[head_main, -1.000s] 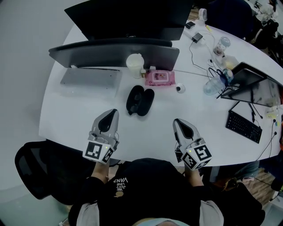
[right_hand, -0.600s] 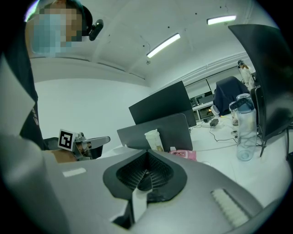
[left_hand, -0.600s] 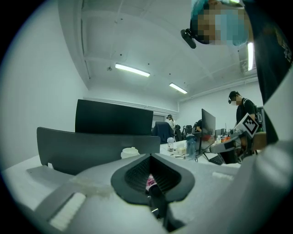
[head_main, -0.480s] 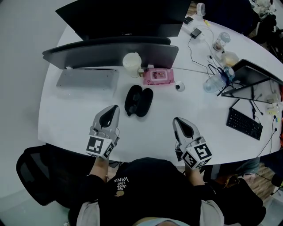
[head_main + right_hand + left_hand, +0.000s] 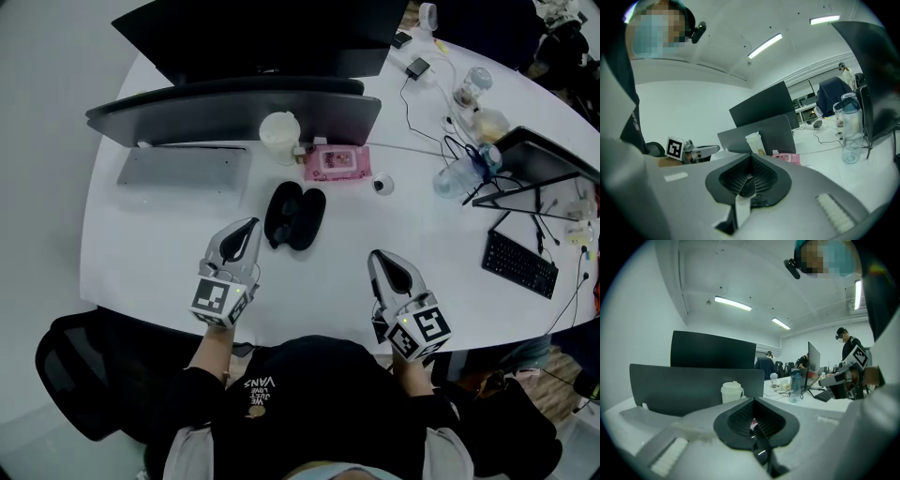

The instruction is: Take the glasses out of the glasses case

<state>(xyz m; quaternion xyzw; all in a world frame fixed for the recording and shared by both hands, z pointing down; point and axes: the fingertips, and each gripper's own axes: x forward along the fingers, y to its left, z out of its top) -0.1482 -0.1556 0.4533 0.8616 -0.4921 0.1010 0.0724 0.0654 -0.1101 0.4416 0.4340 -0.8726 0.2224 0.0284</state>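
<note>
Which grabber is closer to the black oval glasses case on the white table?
Left. The left gripper points in right beside the left edge of the black oval glasses case; the right gripper is farther off, to its lower right.

Dim, bluish head view: the white table (image 5: pixel 141 244) is evenly lit, shadows faint, the black glasses case (image 5: pixel 295 214) at its middle nearly detailless. Gripper views bulge, corners black; strip lights (image 5: pixel 732 303) glow above the table.
</note>
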